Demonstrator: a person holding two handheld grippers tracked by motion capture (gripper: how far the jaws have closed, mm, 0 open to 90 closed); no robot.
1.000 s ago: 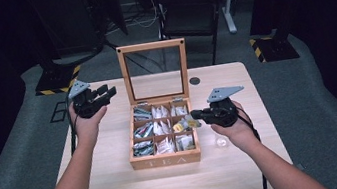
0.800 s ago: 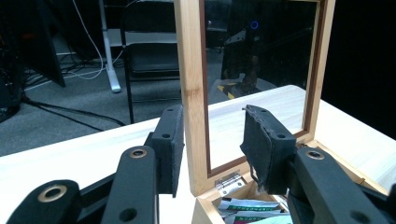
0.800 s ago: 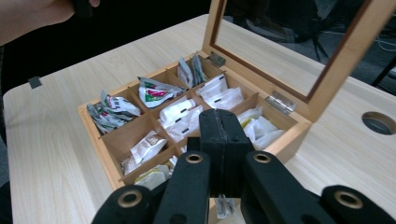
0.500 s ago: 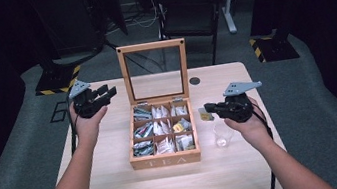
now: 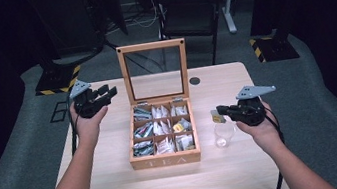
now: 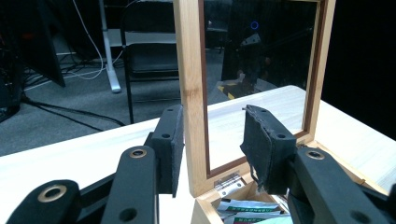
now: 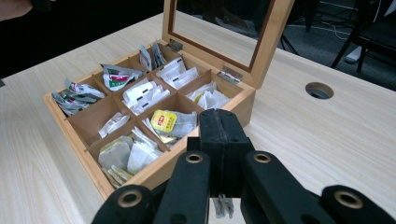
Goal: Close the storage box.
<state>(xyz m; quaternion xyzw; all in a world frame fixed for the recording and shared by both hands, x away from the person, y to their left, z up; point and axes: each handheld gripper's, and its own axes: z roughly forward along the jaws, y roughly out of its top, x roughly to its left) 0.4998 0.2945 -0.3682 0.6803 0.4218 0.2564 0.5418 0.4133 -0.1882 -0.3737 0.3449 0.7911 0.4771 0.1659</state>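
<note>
Both forearms are bare, with no sleeve on them. Each claw, the left claw (image 5: 105,92) and the right claw (image 5: 220,111), is black with a grey three-cornered plate on top and a black cable behind. The jaws have brass-coloured rivets at the joints, small screws, and dark pads (image 6: 264,140) with worn edges.

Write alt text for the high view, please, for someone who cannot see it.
A person's right gripper holds a tea bag above a small glass beside an open wooden tea box. The left gripper hovers open left of the box's raised lid.

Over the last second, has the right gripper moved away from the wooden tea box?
Yes. The right gripper has moved rightward off the wooden tea box and now sits above the clear glass.
</note>
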